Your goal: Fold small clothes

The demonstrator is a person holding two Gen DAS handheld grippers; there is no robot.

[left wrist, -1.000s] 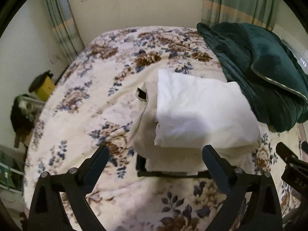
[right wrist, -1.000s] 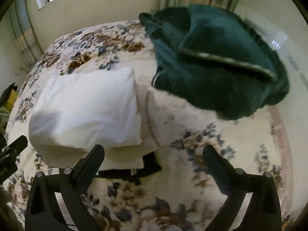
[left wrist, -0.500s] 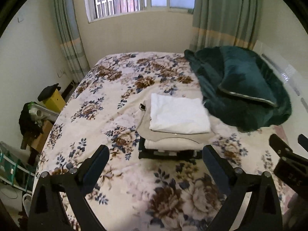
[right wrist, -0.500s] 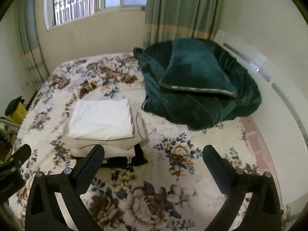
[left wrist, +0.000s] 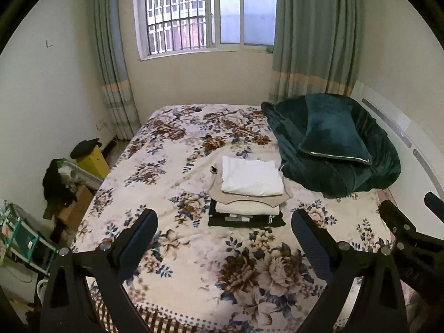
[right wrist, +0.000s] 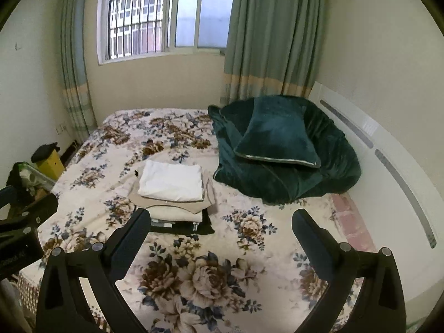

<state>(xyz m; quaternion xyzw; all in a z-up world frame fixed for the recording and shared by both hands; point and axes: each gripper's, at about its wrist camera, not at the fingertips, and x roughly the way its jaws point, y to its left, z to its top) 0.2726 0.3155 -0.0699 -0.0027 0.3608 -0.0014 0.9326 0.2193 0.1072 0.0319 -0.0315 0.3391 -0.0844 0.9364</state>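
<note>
A stack of folded clothes (left wrist: pixel 247 194) lies in the middle of the floral bed (left wrist: pixel 177 144). A white piece (left wrist: pixel 251 176) is on top, then beige and cream pieces, with a black piece (left wrist: pixel 244 220) at the bottom. The stack also shows in the right wrist view (right wrist: pixel 172 194). My left gripper (left wrist: pixel 223 238) is open and empty, held well back from the stack near the bed's front edge. My right gripper (right wrist: pixel 220 238) is open and empty, just as far back.
A dark green blanket with a pillow (left wrist: pixel 333 144) is heaped at the bed's right side by the white headboard (right wrist: pixel 388 172). A yellow bin (left wrist: pixel 90 158), boxes and clutter (left wrist: pixel 61 191) stand on the floor to the left. A window and curtains are behind.
Both grippers have pulled back and up from right above the stack to the bed's front edge. The stack has not moved. Both stay open.
</note>
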